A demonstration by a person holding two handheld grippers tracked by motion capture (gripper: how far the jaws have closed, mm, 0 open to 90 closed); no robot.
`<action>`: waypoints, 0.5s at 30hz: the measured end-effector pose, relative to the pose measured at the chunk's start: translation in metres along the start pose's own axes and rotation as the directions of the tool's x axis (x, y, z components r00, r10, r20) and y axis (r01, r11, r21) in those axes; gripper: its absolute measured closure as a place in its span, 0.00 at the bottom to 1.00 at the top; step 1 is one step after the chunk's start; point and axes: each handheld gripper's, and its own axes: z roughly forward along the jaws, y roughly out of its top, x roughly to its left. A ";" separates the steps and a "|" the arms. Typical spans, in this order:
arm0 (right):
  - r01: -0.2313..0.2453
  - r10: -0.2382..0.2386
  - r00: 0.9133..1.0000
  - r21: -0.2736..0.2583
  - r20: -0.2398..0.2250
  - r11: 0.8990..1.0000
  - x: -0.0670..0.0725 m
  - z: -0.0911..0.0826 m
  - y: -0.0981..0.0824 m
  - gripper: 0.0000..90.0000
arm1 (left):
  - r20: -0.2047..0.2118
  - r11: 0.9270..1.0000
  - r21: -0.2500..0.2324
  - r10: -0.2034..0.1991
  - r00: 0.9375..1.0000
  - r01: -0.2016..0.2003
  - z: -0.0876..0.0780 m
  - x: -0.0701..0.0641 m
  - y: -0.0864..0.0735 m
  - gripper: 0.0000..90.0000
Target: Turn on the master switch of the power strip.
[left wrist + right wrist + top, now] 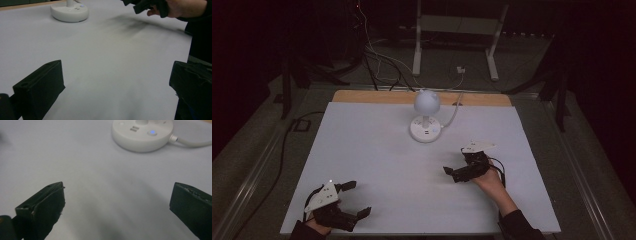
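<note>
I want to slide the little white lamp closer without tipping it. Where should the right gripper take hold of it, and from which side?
Judging by its shape, grip the thin stem of the lamp, just above the round base. The right gripper, jaws open, should come from the near side; the cord leaves the base toward the right. The wide dome on top looks too broad to clamp safely.

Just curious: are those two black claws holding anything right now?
No. The left gripper and right gripper are both open and empty; the lamp stands untouched.
</note>
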 end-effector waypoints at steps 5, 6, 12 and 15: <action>0.013 -0.013 1.000 0.002 -0.012 1.000 0.006 -0.009 -0.009 0.00 | 0.001 1.000 -0.001 0.000 1.000 0.000 0.000 0.000 0.000 0.00; 0.018 -0.018 1.000 0.006 -0.010 1.000 0.007 -0.010 -0.010 0.00 | 0.002 1.000 -0.001 0.000 1.000 0.000 0.000 0.000 0.000 0.00; 0.032 -0.032 0.999 0.021 0.000 0.999 0.011 -0.019 -0.022 0.00 | 0.002 1.000 -0.002 0.000 1.000 0.000 -0.001 0.000 0.000 0.00; 0.033 -0.033 0.999 0.025 -0.001 0.999 0.012 -0.025 -0.029 0.00 | 0.002 1.000 -0.003 0.001 1.000 -0.001 -0.001 -0.001 0.000 0.00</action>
